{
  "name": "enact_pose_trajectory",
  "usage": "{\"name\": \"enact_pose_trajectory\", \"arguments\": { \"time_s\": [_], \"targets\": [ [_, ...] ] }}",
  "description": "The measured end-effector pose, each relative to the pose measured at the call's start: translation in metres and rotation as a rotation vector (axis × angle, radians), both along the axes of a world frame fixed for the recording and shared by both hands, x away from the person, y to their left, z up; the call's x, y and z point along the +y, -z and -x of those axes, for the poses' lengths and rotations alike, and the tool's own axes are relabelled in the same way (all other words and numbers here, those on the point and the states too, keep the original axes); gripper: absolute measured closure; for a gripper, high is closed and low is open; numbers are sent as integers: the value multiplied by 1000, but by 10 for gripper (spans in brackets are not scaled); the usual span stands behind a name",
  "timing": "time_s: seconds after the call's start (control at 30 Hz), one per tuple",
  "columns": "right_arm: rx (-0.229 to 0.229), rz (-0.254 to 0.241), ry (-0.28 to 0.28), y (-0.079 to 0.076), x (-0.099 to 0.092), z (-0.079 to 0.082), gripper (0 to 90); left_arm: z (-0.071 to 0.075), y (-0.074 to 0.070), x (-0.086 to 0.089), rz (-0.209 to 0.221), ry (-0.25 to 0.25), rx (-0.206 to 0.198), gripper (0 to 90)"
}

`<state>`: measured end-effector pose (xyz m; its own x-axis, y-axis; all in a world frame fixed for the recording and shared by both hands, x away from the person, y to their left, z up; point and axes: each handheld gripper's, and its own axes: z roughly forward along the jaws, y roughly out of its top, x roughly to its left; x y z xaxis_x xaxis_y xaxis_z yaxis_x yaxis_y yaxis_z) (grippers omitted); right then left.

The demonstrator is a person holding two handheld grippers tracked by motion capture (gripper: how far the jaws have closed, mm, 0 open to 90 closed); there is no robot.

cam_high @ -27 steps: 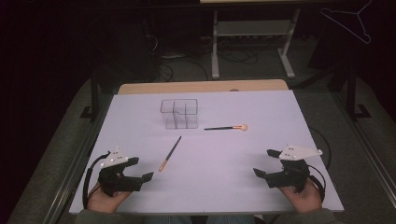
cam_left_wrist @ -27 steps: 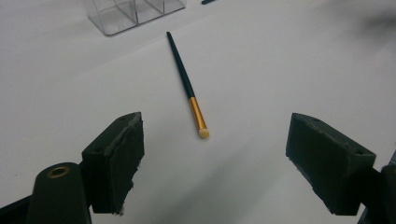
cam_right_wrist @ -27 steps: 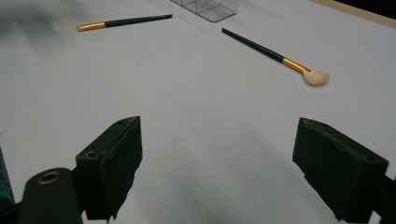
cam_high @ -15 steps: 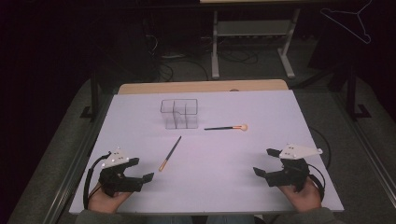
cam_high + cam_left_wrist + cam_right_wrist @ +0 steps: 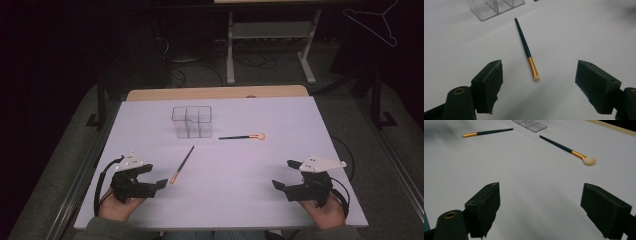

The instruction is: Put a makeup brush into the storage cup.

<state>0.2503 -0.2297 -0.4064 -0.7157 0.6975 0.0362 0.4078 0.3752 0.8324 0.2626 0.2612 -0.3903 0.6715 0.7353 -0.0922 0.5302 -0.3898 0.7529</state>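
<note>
- The left gripper [image 5: 161, 176] is held low over the near left part of the white table [image 5: 300, 120], with its jaws spread wide and nothing between them.
- In the left gripper view, the same wide gap is seen between the two black jaws, and bare table surface lies under the left gripper [image 5: 537, 85].
- The slim brush [image 5: 182, 164] lies flat on the table just to the right of the left gripper and a little farther away, apart from it.
- Its gold ferrule and small pale tip are turned toward the near side, while its dark handle runs away toward the clear organizer [image 5: 192, 121].
- In the left gripper view, the slim brush [image 5: 526, 49] is seen just ahead of the gap between the jaws, untouched.
- The right gripper [image 5: 284, 175] is held low over the near right part of the table, released, with its jaws wide apart and empty.
- The round brush [image 5: 242, 136] lies flat to the right of the clear organizer, with its fluffy pale head pointing right.
- In the right gripper view, the round brush [image 5: 567, 150] is seen well ahead of the right gripper [image 5: 540, 207], and the slim brush [image 5: 486, 132] lies farther off to the left.
- The clear organizer stands toward the far middle of the table, and its compartments appear empty.
</note>
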Motion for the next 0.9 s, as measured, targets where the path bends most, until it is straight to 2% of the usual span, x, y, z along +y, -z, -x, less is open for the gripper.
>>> {"name": "enact_pose_trajectory", "arguments": {
  "time_s": [0.3,0.5,0.63,0.7,0.77,0.8,0.9],
  "targets": [
    [9,5,6,1,0,0,150,-22,-5,-14,-27,8,9,253],
    [4,9,1,0,1,0,151,-40,-8,-32,-40,11,37,285],
    [0,11,-4,-1,1,-1,159,-46,-10,-37,-37,9,43,306],
    [-5,11,-5,-1,2,-1,159,-51,-11,-39,-54,7,50,308],
    [-7,9,-7,-2,3,-2,159,-55,-11,-41,-44,-2,70,321],
    [-6,10,-6,-3,3,-2,160,-61,-11,-42,-68,5,78,323],
    [-10,12,-11,-2,4,-3,161,-66,-10,-45,-71,3,99,352]
  ]
}}
